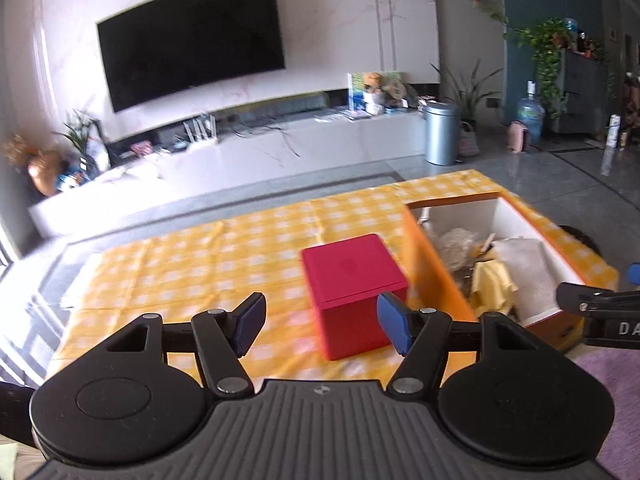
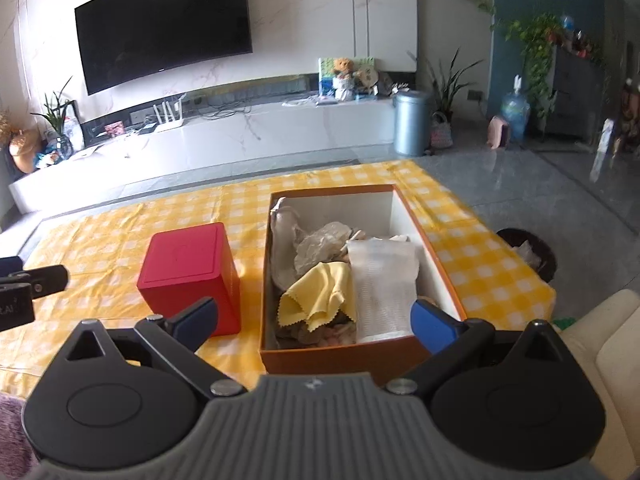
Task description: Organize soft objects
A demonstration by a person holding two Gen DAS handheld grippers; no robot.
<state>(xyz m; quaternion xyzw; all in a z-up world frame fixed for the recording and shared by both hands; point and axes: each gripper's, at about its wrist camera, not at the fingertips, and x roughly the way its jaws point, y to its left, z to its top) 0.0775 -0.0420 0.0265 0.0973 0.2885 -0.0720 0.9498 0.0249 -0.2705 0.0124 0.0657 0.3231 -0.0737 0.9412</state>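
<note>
a living room with a wall-mounted television (image 2: pixel 164 24) above a long white media console (image 2: pixel 248 132); in front of it a low table under a yellow checked tablecloth (image 2: pixel 472 264). on the cloth stands an open orange box (image 2: pixel 340 356), and in it lie a yellow cloth (image 2: pixel 316 292), a white mesh cloth (image 2: pixel 384 284) and crumpled plastic wrap (image 2: pixel 320 244). just beside the orange box, on its left, sits a closed red box (image 2: pixel 188 264), apart from it. the left gripper (image 1: pixel 320 320) hangs over the table's near edge, its jaws spread and empty, the red box straight ahead. the right gripper (image 2: pixel 316 320) hovers at the orange box's near end, jaws spread wide, gripping nothing. right of the orange box, off the table, a dark wastebasket (image 2: pixel 528 252) stands on the grey floor.
</note>
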